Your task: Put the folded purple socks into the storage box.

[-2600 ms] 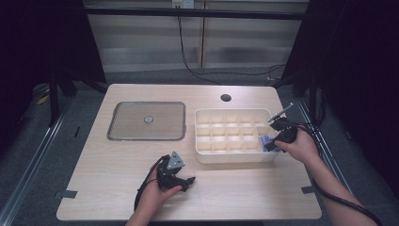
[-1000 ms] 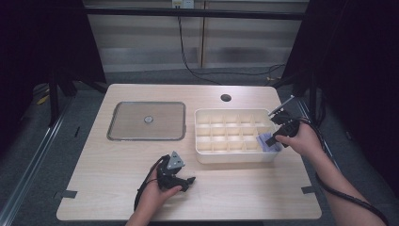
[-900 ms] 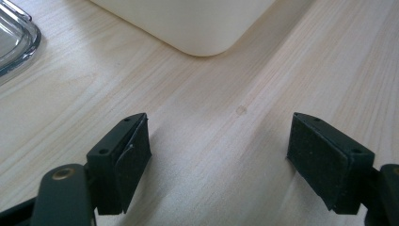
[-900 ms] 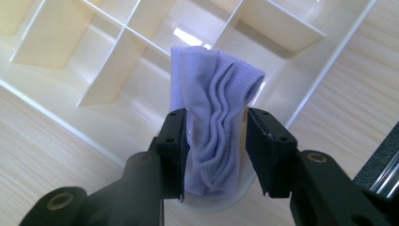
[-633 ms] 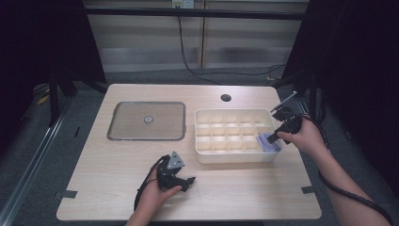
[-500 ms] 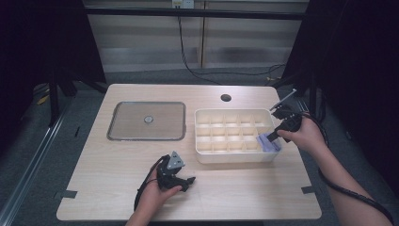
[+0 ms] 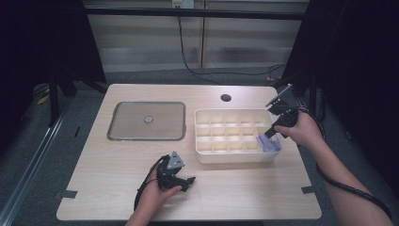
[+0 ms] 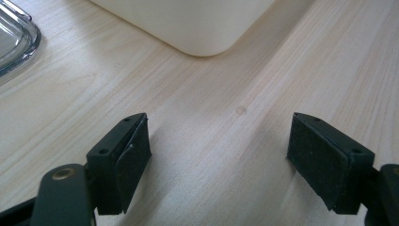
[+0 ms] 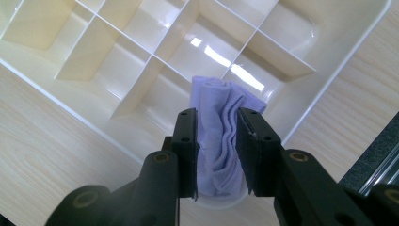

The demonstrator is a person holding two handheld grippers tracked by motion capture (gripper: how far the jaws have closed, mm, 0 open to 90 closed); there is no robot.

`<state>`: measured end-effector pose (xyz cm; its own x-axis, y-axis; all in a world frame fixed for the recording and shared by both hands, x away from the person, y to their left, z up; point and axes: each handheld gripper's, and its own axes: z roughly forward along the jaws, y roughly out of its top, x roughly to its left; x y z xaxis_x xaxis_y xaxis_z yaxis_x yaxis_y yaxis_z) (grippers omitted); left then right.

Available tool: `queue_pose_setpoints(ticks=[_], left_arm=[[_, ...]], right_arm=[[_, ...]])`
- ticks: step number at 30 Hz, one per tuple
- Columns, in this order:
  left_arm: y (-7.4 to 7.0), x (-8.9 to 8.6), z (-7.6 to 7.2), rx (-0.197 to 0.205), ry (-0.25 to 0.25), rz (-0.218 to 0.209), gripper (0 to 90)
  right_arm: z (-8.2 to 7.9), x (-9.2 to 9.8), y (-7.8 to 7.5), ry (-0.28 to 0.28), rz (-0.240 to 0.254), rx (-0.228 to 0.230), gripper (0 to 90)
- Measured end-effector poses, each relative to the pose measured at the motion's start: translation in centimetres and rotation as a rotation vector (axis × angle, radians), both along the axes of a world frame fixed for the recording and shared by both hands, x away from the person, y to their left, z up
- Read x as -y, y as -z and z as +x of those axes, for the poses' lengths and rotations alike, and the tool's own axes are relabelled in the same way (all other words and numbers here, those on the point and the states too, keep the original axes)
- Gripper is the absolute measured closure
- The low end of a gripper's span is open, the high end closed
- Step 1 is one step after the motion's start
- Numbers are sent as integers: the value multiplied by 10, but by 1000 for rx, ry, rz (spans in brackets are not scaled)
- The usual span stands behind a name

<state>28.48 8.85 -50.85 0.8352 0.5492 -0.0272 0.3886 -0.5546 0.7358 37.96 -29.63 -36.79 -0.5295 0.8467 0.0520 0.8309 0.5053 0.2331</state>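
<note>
Lilac cloth (image 9: pixel 219 136), bunched into folds, is gripped between the jaws of the right gripper (image 9: pixel 216 155), which have just been closing on it, above the near right corner compartment of the cream divided tray (image 7: pixel 226 157). Compared with a second ago, the right gripper is seen slightly higher. The left gripper (image 7: pixel 181 178) has stayed on the table (image 7: pixel 108 179), its jaws open and empty.
</note>
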Motion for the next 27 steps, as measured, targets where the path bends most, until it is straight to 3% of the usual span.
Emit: queue_pose_setpoints(ticks=[8, 14, 27], left_arm=[[0, 0, 0, 2, 0, -2, 213], [0, 0, 0, 2, 0, -3, 213], [0, 0, 0, -1, 1, 0, 213]], right_arm=[[3, -3, -1, -21, -8, -19, 894], [7, -3, 2, -21, -29, -23, 900], [10, -2, 22, -20, -16, -25, 900]])
